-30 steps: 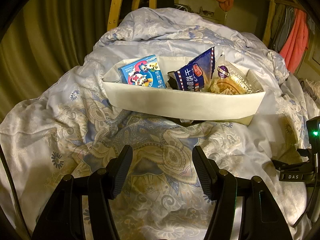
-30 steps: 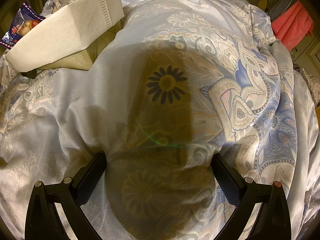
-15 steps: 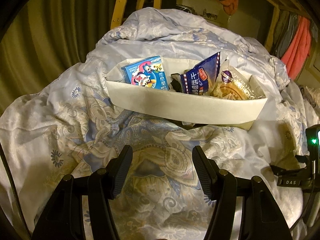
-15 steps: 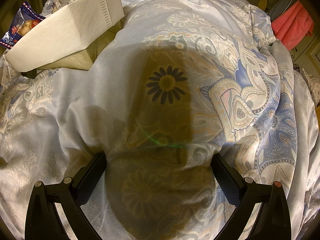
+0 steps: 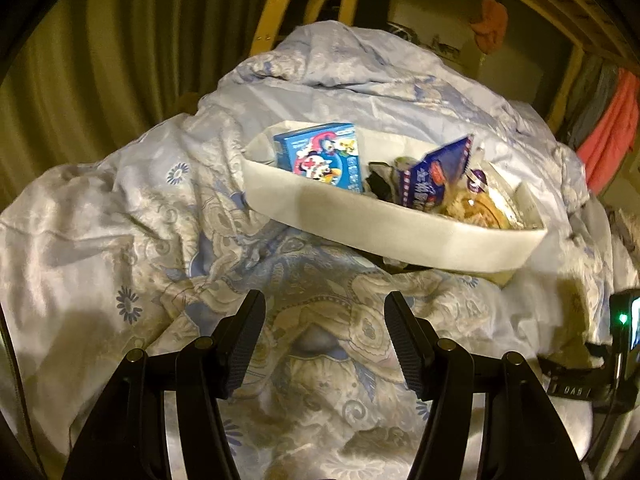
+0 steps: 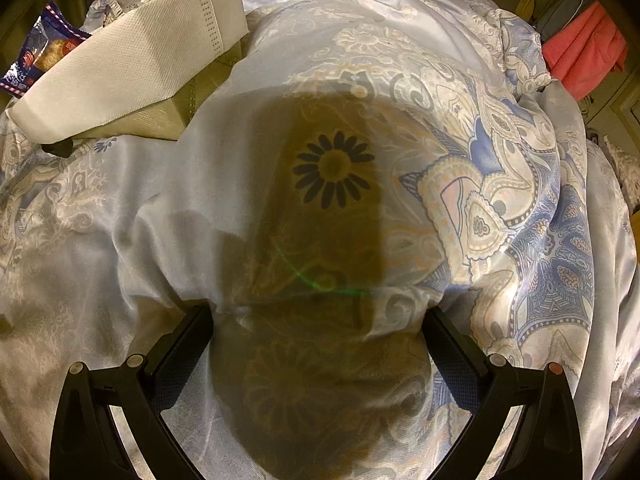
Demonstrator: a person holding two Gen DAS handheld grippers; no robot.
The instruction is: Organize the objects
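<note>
A white fabric bin sits on the flowered duvet. It holds a blue cartoon box, a dark blue snack packet and a clear bag of pastry. My left gripper is open and empty, a little short of the bin. My right gripper is open, with its fingers pressed down on either side of a bulge of duvet. The bin lies at that view's upper left, with the snack packet at its edge.
A wooden ladder and a green curtain stand behind the bed. Red and grey clothes hang at the right. The right gripper's body with a green light shows at the left wrist view's right edge.
The left gripper has swung to the left and tilted, so the bin has shifted right and slanted in its view. The right gripper has not moved.
</note>
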